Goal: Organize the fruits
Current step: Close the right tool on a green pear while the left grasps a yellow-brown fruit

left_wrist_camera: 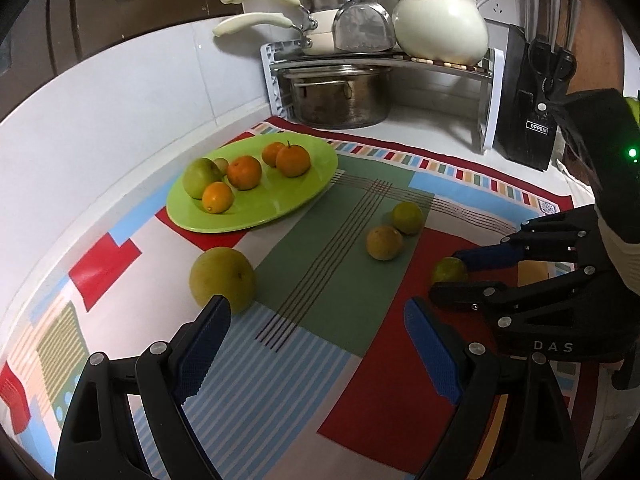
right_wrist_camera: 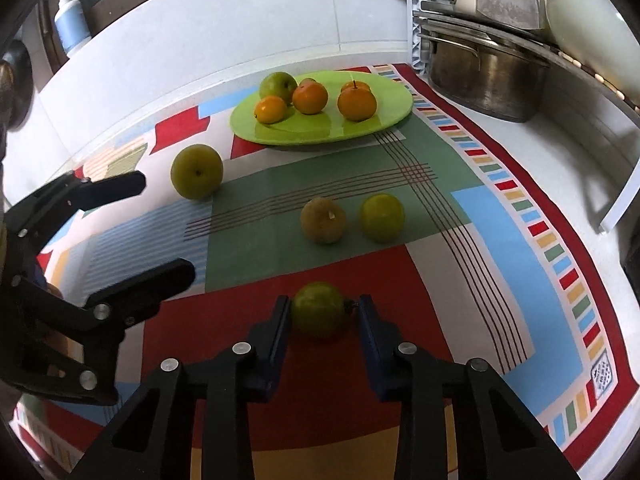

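Note:
A green plate (left_wrist_camera: 280, 204) (right_wrist_camera: 384, 124) holds several oranges and a green apple (left_wrist_camera: 200, 178) (right_wrist_camera: 277, 86). My right gripper (right_wrist_camera: 323, 311) (left_wrist_camera: 446, 276) is shut on a small green fruit (right_wrist_camera: 319, 314) (left_wrist_camera: 449, 271) resting on the cloth. My left gripper (left_wrist_camera: 316, 320) (right_wrist_camera: 160, 224) is open and empty, its left finger just in front of a large yellow-green fruit (left_wrist_camera: 223, 278) (right_wrist_camera: 197, 171). A brownish fruit (left_wrist_camera: 384, 242) (right_wrist_camera: 323, 220) and a green fruit (left_wrist_camera: 407, 218) (right_wrist_camera: 382, 217) lie side by side on the cloth.
A patterned cloth (left_wrist_camera: 332, 264) covers the counter. A rack with a steel pot (left_wrist_camera: 340, 96) (right_wrist_camera: 488, 76) and white cookware (left_wrist_camera: 440, 26) stands at the back. A knife block (left_wrist_camera: 528, 104) stands back right. A soap bottle (right_wrist_camera: 71, 24) is far left.

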Demonstrator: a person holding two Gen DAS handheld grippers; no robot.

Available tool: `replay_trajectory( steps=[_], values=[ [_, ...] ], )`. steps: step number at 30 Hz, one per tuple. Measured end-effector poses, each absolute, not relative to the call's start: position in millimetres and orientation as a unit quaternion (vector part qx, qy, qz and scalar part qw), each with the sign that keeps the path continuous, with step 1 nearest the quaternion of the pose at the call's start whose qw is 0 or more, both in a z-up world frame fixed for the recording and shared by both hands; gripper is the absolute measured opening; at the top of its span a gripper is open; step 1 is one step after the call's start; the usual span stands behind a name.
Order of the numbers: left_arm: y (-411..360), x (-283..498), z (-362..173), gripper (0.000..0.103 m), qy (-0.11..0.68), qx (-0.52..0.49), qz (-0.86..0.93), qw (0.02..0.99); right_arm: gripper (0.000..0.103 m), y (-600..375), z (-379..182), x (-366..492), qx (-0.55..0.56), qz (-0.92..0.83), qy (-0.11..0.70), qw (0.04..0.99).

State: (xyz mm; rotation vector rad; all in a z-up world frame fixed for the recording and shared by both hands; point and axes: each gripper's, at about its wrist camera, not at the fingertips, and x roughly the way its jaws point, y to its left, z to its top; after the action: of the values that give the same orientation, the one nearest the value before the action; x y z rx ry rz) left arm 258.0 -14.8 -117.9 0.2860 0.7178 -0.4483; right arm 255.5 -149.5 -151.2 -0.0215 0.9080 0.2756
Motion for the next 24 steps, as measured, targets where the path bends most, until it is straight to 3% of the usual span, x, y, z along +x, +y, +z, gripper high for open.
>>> replay_trajectory(
  steps=[4,18,24],
  values=[
    [-25,264,-120,0.089,0.351,0.129,-0.231,0.898,0.034,-157,-147,254,0.0,0.122,0.431,0.894],
    [-72,307,-137,0.068,0.387,0.121,-0.263,0.875,0.034,-199,-139,259,0.035,0.068,0.418,0.905],
    [-79,318,-144,0.052,0.405,0.113,-0.27,0.866,0.034,-206,-141,262,0.041,0.064,0.419,0.905]
  ],
)
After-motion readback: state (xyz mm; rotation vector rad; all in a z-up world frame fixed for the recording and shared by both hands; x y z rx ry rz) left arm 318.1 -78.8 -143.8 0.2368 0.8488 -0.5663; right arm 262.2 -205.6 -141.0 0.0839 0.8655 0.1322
